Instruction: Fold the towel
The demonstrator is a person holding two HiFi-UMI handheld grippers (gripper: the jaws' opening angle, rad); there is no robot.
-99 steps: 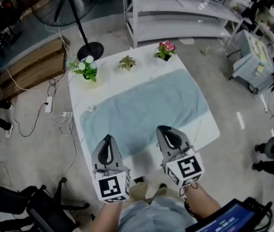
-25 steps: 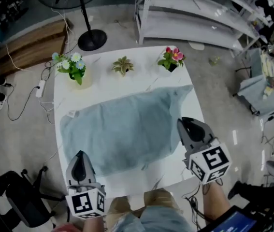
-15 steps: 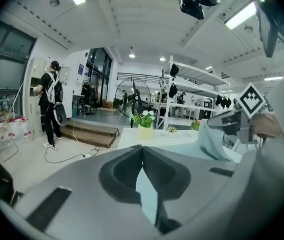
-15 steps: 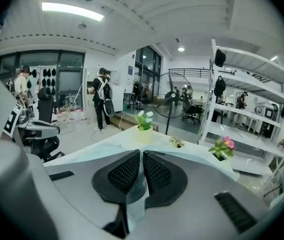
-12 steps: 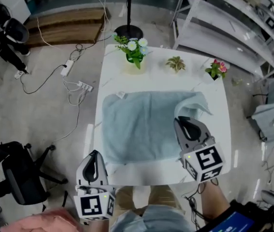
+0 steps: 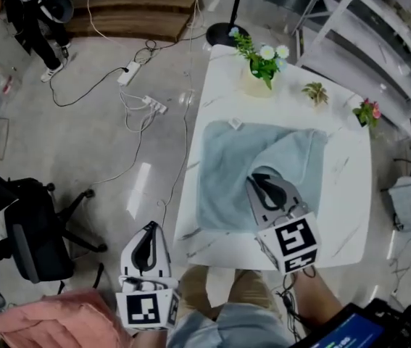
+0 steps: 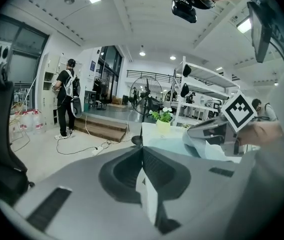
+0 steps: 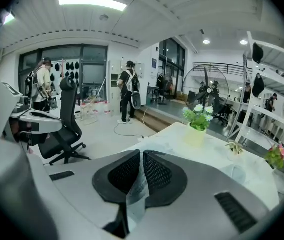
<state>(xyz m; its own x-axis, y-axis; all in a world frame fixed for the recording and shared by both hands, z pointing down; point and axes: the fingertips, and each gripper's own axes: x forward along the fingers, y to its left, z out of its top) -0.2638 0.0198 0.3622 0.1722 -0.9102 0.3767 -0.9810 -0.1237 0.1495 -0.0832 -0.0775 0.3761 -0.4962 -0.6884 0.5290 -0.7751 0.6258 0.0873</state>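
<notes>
Since a second ago, the right hand-held gripper has drawn one end of the towel back over the rest, and the left hand-held gripper has swung off the bench.

In the head view, the towel lies across the middle of the bench with a flap doubled over it. The right hand-held gripper is above its near half, and the left one hangs over the floor beyond the near left corner. Three potted plants line the far edge.

In the left gripper view, the left hand-held gripper is clenched, jaws pressed together. The right one shows beyond with pale cloth at its tip.

In the right gripper view, the right hand-held gripper is clamped on a thin fold of towel above the bench.
</notes>
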